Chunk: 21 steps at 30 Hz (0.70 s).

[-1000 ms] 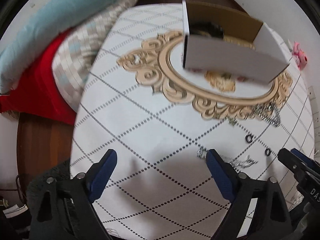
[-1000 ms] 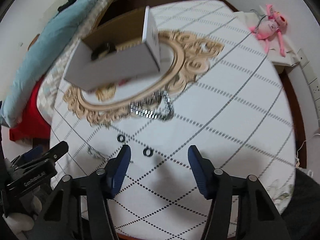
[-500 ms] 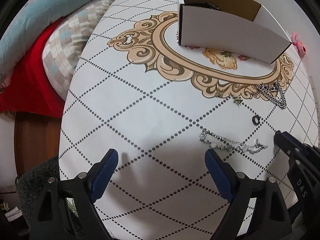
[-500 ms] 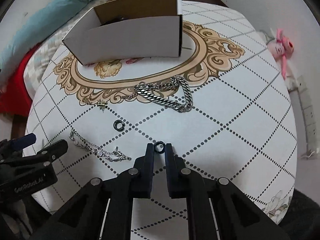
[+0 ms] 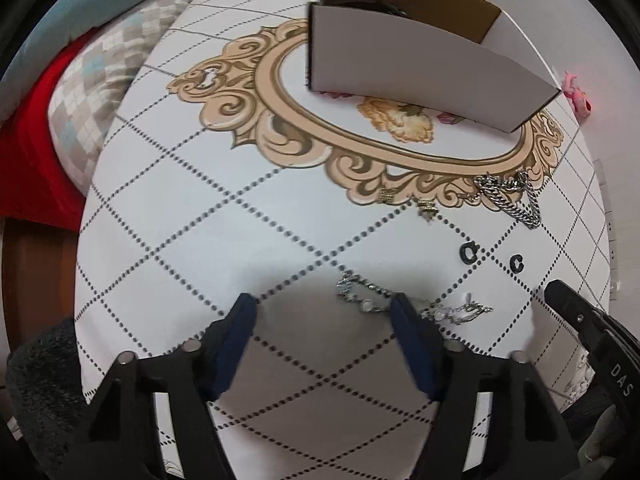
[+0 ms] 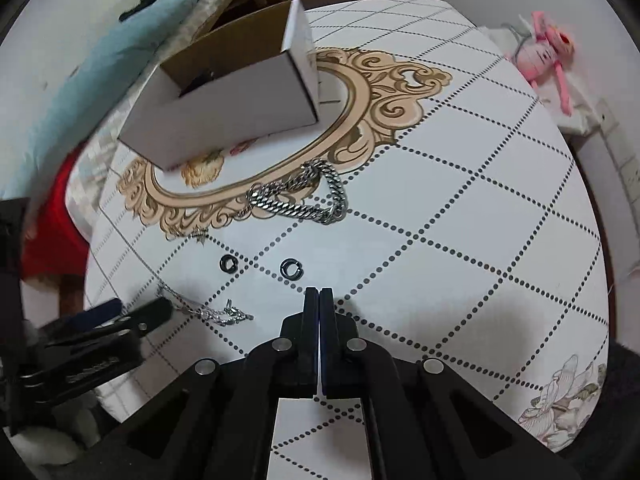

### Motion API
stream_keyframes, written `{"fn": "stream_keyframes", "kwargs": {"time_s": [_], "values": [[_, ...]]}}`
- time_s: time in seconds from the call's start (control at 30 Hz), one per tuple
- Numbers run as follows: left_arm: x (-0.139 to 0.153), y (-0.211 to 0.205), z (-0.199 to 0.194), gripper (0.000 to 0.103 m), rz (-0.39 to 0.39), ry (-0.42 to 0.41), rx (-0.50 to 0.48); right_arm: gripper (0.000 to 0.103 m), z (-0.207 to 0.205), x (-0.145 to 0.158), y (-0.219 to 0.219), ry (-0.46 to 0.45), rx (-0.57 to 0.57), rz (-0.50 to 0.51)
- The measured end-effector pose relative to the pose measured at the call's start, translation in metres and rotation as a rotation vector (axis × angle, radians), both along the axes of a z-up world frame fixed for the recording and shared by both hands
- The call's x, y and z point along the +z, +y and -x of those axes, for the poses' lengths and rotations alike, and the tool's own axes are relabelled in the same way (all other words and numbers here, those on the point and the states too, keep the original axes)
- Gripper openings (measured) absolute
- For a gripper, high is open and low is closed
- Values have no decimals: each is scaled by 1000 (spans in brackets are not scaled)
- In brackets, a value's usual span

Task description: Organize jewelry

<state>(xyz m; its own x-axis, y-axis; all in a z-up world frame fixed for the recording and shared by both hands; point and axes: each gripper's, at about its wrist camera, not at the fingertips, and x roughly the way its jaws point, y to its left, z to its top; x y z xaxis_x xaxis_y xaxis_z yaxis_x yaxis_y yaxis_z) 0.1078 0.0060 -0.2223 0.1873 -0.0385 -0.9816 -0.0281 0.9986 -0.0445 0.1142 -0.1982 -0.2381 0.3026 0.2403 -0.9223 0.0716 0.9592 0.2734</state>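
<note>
Jewelry lies on a white patterned table. A thin silver bracelet lies right at my left gripper's right fingertip; the jaws are open and empty. It also shows in the right wrist view. Two small black rings lie ahead of my right gripper, which is shut and holds nothing. A thick silver chain lies beyond, near the open white cardboard box with something dark inside. Two small gold charms lie by the ornate print.
A pink plush toy sits off the table's far right edge. Pillows and a red cloth lie to the left. The table's near edge is just under both grippers.
My right gripper closed fully and drew back; the ring it was closing on now lies on the table ahead of it. My left gripper moved right and forward to the thin bracelet.
</note>
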Motion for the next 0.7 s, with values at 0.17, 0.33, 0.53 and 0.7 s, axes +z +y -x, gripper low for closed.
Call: {"fn": "stream_keyframes", "kwargs": {"time_s": [0.17,0.33,0.53,0.7], "values": [[6,-18,-5,10,-36,-25,-50,1,-1,-1,-5,18,-30,0],[9,-16,-7,1,20,-30,-38,1,-1,1,-8,15,-47,-9],[36,-3,-8,0,60,-78,-23,33,-1,14,-18,-28,-74,-76],[48,14,-13,1,92,-108,13,40,-19,20,-23,-41,-100,-74]]}}
